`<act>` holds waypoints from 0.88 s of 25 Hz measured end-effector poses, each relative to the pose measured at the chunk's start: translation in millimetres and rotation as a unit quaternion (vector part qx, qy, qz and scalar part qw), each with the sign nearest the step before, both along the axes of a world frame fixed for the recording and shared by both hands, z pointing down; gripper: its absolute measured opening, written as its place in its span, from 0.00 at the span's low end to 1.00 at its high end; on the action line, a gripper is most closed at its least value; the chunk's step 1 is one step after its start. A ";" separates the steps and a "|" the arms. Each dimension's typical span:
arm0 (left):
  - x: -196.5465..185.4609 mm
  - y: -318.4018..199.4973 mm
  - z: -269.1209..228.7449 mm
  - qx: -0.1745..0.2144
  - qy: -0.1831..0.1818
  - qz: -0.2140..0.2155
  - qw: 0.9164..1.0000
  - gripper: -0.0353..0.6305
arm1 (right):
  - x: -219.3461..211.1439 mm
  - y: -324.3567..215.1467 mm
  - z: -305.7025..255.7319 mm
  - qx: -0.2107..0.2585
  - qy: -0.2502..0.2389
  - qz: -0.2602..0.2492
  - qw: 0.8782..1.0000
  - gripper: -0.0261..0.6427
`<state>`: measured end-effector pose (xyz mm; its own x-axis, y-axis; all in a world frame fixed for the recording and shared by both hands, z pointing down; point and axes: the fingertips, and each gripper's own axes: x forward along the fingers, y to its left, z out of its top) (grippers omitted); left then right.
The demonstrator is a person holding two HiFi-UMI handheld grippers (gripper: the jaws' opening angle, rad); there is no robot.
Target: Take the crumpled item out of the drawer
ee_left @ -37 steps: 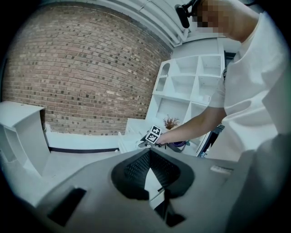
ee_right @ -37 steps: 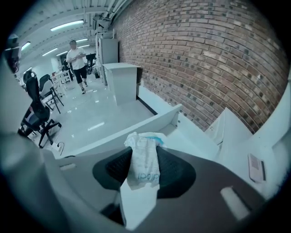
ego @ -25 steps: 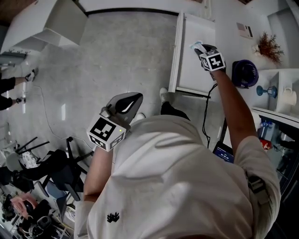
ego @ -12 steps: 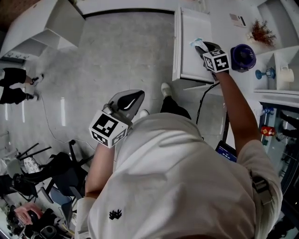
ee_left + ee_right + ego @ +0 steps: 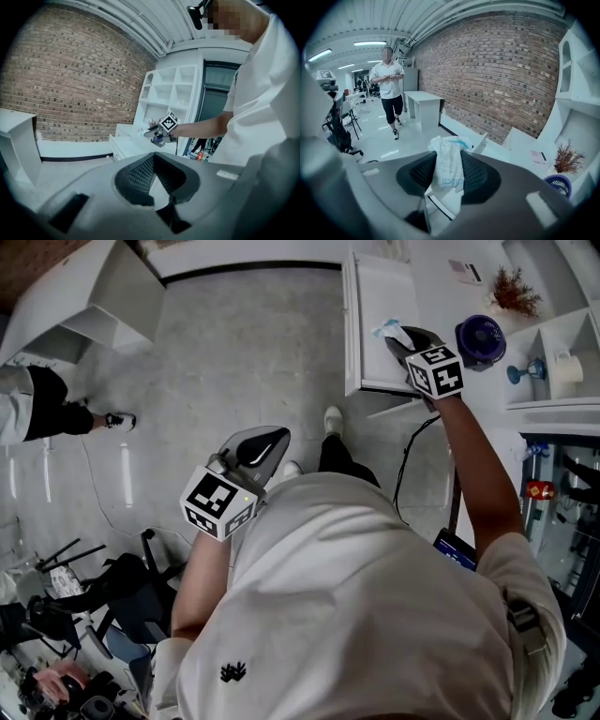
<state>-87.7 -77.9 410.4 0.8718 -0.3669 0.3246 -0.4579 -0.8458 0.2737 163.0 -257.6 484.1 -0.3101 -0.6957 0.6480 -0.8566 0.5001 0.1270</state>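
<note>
Drawer — crumpled item over it

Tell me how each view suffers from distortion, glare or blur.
Head view: sharp and evenly lit, with pale light streaks reflected on the floor. Left gripper view: fisheye with black corners, the brick wall bowed, the left gripper close and soft. Right gripper view: same fisheye; the crumpled item in the right gripper is sharp, the ceiling lamps glare.
</note>
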 end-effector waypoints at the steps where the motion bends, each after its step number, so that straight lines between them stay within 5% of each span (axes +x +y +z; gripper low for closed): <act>1: -0.8 1.3 -0.1 0.000 0.001 0.002 1.000 0.06 | -3.4 4.6 -4.7 0.002 -0.001 -0.002 1.000 0.27; 22: -6.1 18.5 2.7 0.005 0.015 0.015 1.000 0.06 | -51.3 67.1 -69.1 0.030 -0.014 -0.040 0.999 0.27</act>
